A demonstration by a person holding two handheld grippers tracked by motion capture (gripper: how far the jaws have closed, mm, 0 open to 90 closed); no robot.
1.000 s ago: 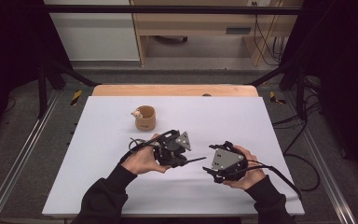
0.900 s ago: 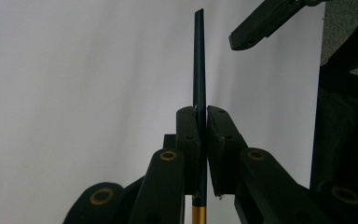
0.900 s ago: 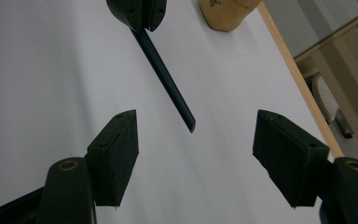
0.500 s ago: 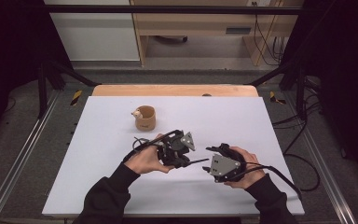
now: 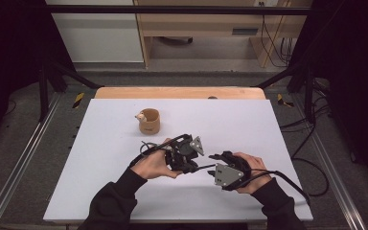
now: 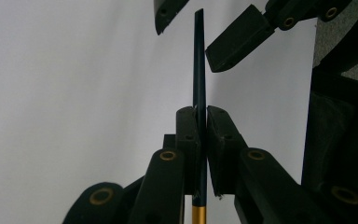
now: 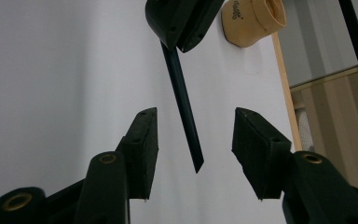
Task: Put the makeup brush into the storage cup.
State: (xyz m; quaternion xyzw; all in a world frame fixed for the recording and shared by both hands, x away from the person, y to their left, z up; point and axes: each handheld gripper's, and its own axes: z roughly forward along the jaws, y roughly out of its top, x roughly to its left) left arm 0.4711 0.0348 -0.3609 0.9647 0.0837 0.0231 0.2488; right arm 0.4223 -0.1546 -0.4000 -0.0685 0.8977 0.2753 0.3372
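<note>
Left tool (image 5: 206,166), near the desk's (image 5: 100,191) front edge, clamps a thin dark stick (image 6: 199,70); right tool (image 7: 193,156) gapes around its free tip. Misjudged closing could knock the stick askew or drop it.

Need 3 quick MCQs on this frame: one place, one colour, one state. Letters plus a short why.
1. Where does the cup stand?
A. beyond the grippers, left of the table's middle
B. at the near right corner
C. off the table, on the floor

2. What colour is the thin stick?
A. white
B. dark, with a gold band low down
C. bright red

3. How does the right gripper stand?
A. shut on the stick
B. shut on nothing
C. open, jaws either side of the stick's tip

Key: 1 A, the high view shows it there. 2 B, seen in the left gripper view. 3 C, gaps on both sides; the left gripper clamps the stick.
</note>
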